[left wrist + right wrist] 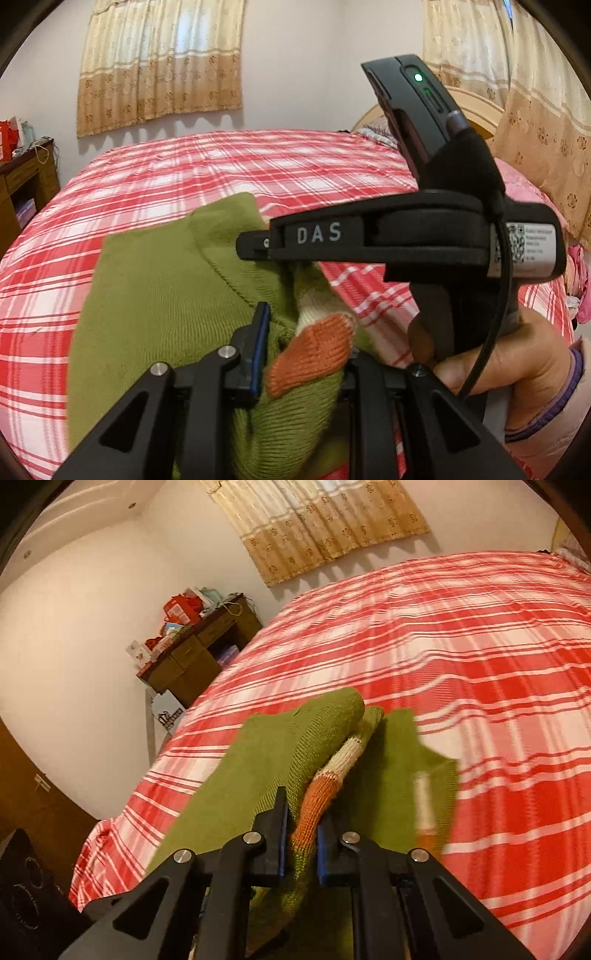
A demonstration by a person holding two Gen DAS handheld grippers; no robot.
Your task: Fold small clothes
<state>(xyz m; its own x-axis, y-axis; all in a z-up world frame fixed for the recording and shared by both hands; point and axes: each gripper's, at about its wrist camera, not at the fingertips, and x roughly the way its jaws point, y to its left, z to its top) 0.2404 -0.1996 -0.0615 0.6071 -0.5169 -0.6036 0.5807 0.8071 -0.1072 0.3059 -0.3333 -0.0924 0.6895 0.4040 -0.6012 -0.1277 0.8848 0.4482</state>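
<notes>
Only the left wrist view shows the right gripper (pixel 255 245) gripping the green sweater (pixel 155 295).

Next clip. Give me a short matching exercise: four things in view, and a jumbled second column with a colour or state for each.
Things:
1. sweater
2. bedspread
3. curtain
4. right tool

Colour or state:
A. beige, hanging against the wall
B. red and white check
C. shut on knit fabric
D. green with a cream and orange band

Pairs: 1-D, 2-B, 3-A, 4-C
</notes>
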